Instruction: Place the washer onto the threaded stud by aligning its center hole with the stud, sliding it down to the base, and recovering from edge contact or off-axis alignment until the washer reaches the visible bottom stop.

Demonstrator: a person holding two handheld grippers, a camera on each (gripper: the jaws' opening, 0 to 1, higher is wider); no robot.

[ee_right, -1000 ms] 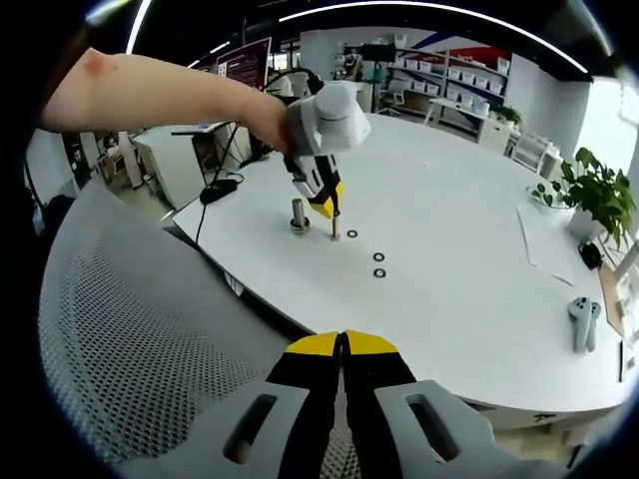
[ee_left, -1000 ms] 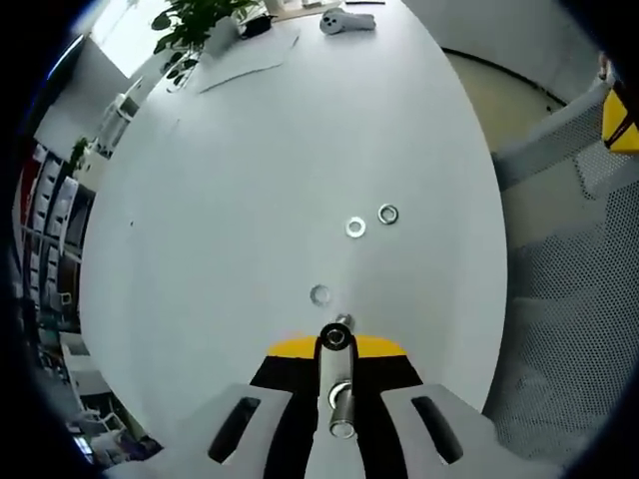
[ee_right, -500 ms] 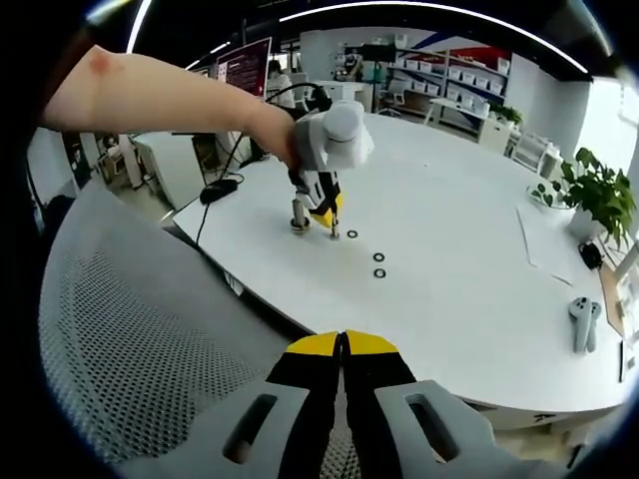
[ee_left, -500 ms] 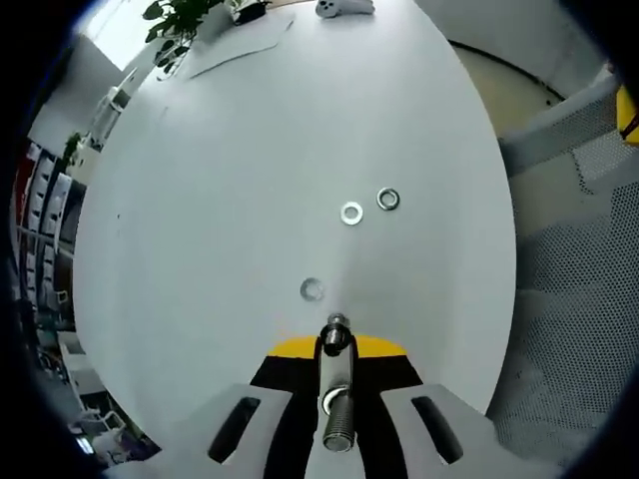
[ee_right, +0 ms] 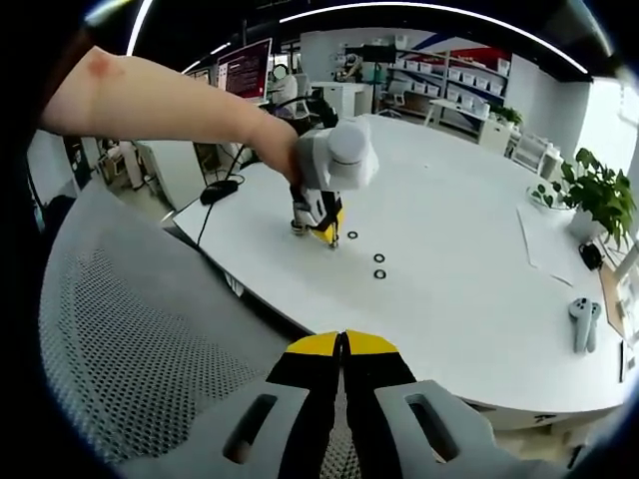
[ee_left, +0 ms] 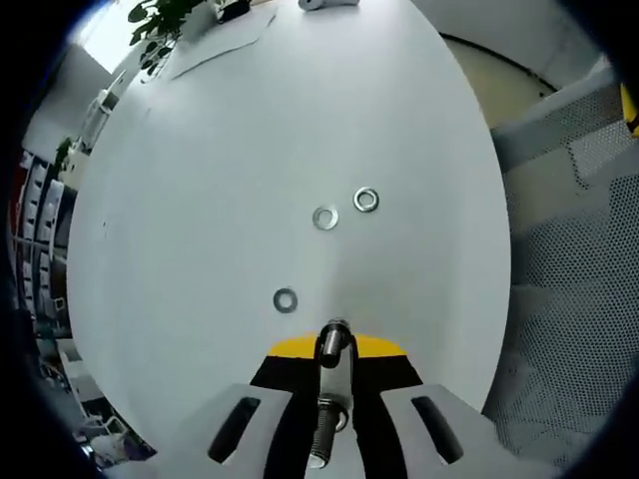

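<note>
Washers lie loose on the white round table (ee_left: pixel 200 200): in the left gripper view the nearest washer (ee_left: pixel 286 299) sits just beyond the yellow jaw tips and a little to their left, and two more washers (ee_left: pixel 325 217) (ee_left: pixel 366 200) lie side by side farther out, well apart from the first. The left gripper (ee_left: pixel 334 344) is pinching a threaded stud (ee_left: pixel 323 434) between its jaws; the stud runs back along the jaws toward the camera, with its round end (ee_left: pixel 333 340) showing at the tips. In the right gripper view that same left gripper (ee_right: pixel 321 215), held by a person's hand (ee_right: pixel 275 130), points down at the table just beside the row of washers (ee_right: pixel 378 257). The right gripper (ee_right: pixel 342 344) has its jaws pressed together with nothing between them, over a grey mesh chair back (ee_right: pixel 150 339), well apart from the table. A potted plant (ee_right: pixel 589 200) and a pale handheld controller (ee_right: pixel 580 321) stand at the table's far side
</note>
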